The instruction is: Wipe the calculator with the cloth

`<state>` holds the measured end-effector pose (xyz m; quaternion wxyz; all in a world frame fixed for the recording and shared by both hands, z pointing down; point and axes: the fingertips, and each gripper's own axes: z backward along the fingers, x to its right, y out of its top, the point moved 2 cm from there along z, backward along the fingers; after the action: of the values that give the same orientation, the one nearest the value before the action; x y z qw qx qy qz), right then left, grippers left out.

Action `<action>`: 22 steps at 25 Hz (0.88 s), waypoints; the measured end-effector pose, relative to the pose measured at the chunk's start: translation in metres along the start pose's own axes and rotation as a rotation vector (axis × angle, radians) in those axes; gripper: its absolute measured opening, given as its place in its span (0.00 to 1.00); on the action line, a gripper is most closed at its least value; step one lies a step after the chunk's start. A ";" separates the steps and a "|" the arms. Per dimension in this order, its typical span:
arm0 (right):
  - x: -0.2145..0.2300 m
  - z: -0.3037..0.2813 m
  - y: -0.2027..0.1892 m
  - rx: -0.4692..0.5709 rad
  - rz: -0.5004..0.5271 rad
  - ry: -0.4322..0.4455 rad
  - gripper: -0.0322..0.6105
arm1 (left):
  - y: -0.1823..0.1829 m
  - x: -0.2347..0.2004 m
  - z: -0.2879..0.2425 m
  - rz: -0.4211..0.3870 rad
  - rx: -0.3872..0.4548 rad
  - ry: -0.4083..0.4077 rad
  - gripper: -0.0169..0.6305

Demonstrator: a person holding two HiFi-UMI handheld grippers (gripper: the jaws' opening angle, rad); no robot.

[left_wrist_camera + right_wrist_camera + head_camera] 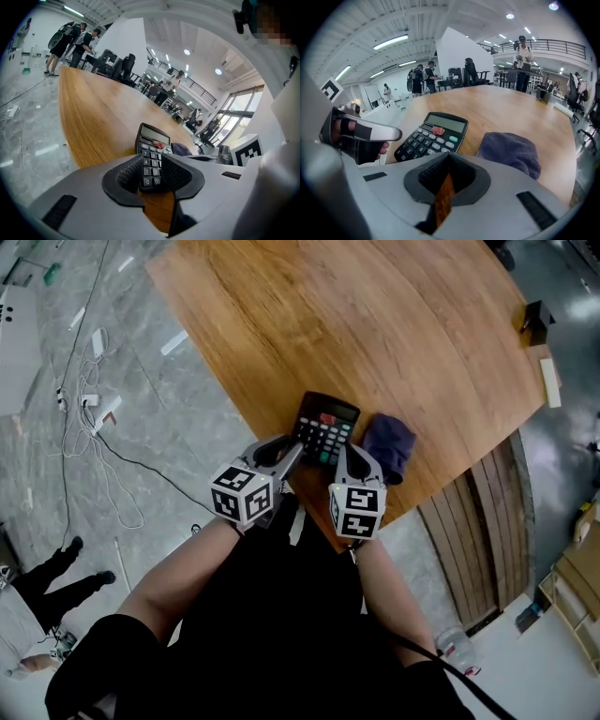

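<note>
A black calculator (325, 427) lies flat near the front edge of the wooden table (375, 324), display pointing away from me. A dark blue cloth (389, 444) sits bunched just to its right, touching or nearly touching it. My left gripper (289, 452) is at the calculator's near left corner. In the left gripper view the left gripper (151, 171) is open, and the calculator (152, 140) keys show through the gap. My right gripper (349, 457) is at the near edge between calculator and cloth. The right gripper (449, 161) has its tips together, empty, with the calculator (433, 136) and cloth (508, 150) just ahead.
The table's front edge runs right under both grippers, with grey floor below. Cables and a power strip (84, 413) lie on the floor at left, near a standing person's legs (56, 568). A small black object (536, 320) sits at the table's far right.
</note>
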<state>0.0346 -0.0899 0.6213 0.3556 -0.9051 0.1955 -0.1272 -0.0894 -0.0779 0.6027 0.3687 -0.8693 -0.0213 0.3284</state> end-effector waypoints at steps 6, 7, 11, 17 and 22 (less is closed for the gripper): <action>0.004 0.001 -0.003 -0.008 -0.037 -0.052 0.07 | 0.011 -0.003 -0.001 0.001 -0.005 -0.055 0.23; 0.004 0.001 -0.003 -0.007 -0.040 -0.053 0.07 | 0.010 -0.001 -0.003 0.000 -0.023 -0.082 0.24; 0.005 0.001 -0.002 0.000 -0.038 -0.054 0.07 | -0.001 0.010 -0.017 -0.010 -0.117 -0.174 0.32; 0.008 0.001 -0.005 0.018 -0.079 -0.054 0.07 | -0.003 0.006 -0.024 0.081 -0.114 -0.187 0.21; 0.023 0.021 0.007 0.064 -0.082 -0.122 0.08 | 0.001 0.009 -0.019 0.254 -0.051 -0.285 0.14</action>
<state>0.0611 -0.0925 0.6041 0.3900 -0.9066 0.1320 -0.0926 -0.0719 -0.0882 0.6066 0.2955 -0.8188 0.0282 0.4913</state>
